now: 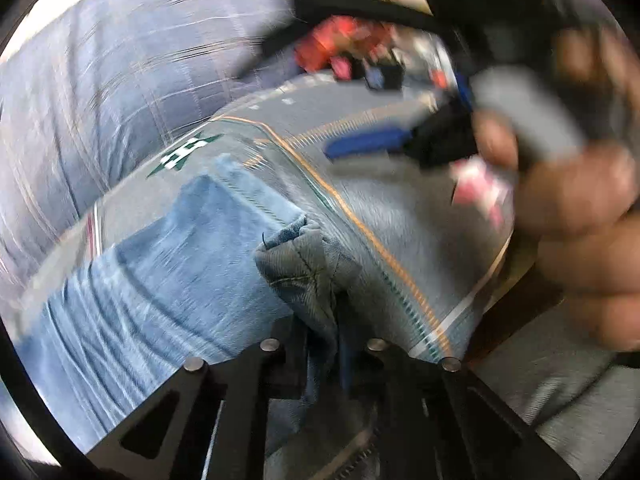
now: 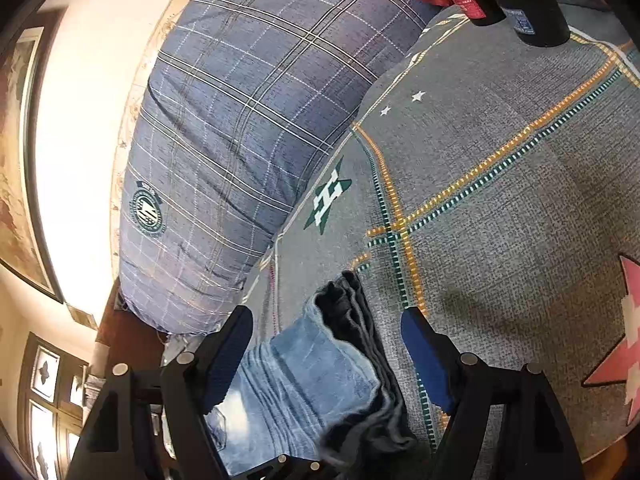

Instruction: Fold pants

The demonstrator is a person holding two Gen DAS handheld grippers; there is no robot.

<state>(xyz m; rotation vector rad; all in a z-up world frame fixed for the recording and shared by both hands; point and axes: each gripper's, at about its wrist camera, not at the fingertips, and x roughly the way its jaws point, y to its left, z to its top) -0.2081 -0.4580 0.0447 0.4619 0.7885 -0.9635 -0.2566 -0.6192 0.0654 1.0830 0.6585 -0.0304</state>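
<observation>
**Pinching one corner of the jeans while the other side waits open**

Gripping a bunched denim corner, the left hand-held gripper (image 1: 320,344) has its jaws nearly together, the fabric wedged between them and rising in a crumpled peak just ahead of the fingers. A hem edge and stitching show at that peak, so this looks like a leg end or a seam corner; which one, the blurred view does not settle. A pinch at a corner makes sense for a fold: it gives a point to lift and carry the cloth over

- Right hand-held gripper (image 2: 326,356): jaws spread wide, blue-padded fingers (image 2: 426,364) standing either side of the cloth edge, pads not pressing. Nothing held. Judged to be lined up for a grab of its own
- Pants (image 2: 304,384): light blue jeans, lying on the bed (image 2: 520,200), on a grey cover with orange and green dashed lines. Between the right fingers the edge shows several stacked dark layers, so some folding seems already in place
- In the left view the person's hand (image 1: 580,216) carrying the right tool is close by; both tools work near the same end
- Plaid blue pillow (image 2: 248,120) lies against the wall beyond; dark bottles (image 2: 536,12) stand at the far end of the bed, well apart from the cloth

Risk, as judged: layers slipping apart if only one corner is lifted
</observation>
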